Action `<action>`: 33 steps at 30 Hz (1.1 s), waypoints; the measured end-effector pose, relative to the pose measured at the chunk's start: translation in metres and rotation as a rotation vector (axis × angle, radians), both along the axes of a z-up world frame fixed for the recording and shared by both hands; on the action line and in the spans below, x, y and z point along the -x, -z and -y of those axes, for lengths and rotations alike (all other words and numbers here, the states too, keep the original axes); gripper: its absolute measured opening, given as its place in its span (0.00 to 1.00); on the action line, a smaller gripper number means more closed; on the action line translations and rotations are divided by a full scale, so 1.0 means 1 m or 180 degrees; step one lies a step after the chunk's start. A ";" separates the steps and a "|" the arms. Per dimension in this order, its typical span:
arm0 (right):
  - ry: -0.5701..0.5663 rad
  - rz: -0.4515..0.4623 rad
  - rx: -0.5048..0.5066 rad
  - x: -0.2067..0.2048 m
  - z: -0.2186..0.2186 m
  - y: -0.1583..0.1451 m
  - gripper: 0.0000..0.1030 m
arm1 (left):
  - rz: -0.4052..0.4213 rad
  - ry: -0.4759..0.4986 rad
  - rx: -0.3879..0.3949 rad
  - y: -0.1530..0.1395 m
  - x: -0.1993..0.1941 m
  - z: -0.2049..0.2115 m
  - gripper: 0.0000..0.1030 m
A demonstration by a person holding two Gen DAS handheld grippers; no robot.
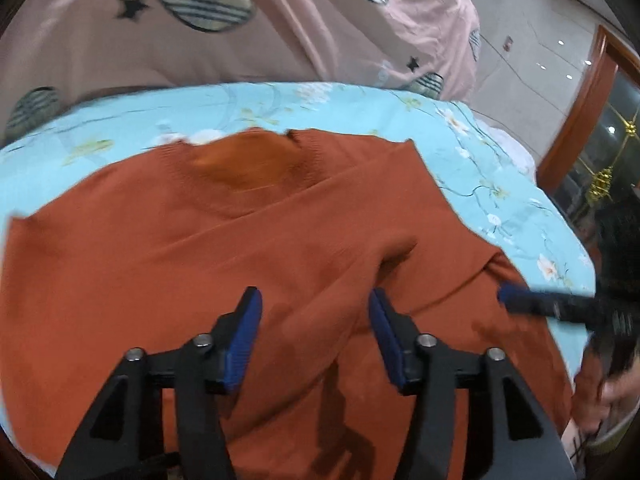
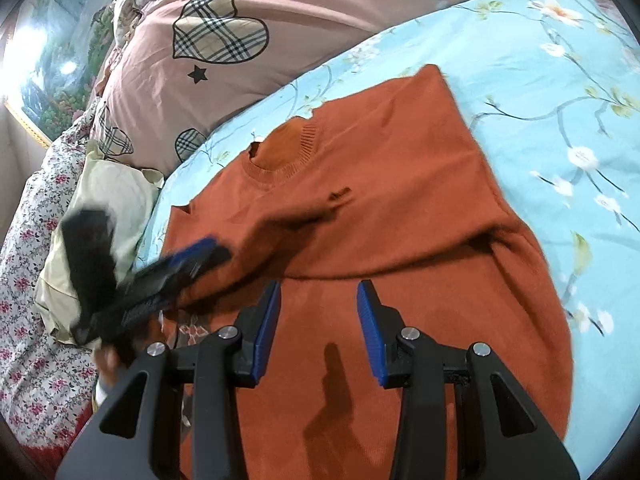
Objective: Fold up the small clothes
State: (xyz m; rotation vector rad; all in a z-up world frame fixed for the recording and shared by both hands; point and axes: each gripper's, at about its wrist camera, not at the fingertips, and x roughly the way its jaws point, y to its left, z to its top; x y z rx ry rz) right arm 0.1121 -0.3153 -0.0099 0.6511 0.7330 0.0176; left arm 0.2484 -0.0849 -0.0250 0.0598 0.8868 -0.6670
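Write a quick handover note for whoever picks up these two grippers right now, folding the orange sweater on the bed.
Left gripper: open, empty, above the lower middle of the orange sweater.
Right gripper: open, empty, over the sweater's lower half.
Sweater: spread on the light blue floral sheet, collar toward the pink quilt. One side looks folded in, with a sleeve lying across the chest; the view is blurred, so check it.
Done: probably the first side fold.
Left: fold in the other side, then fold the hem toward the collar.
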 end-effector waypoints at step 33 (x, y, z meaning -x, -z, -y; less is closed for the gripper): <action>0.0788 -0.0056 -0.0130 -0.033 0.084 -0.018 0.22 | 0.0075 -0.2119 -0.0542 0.055 0.006 -0.169 0.58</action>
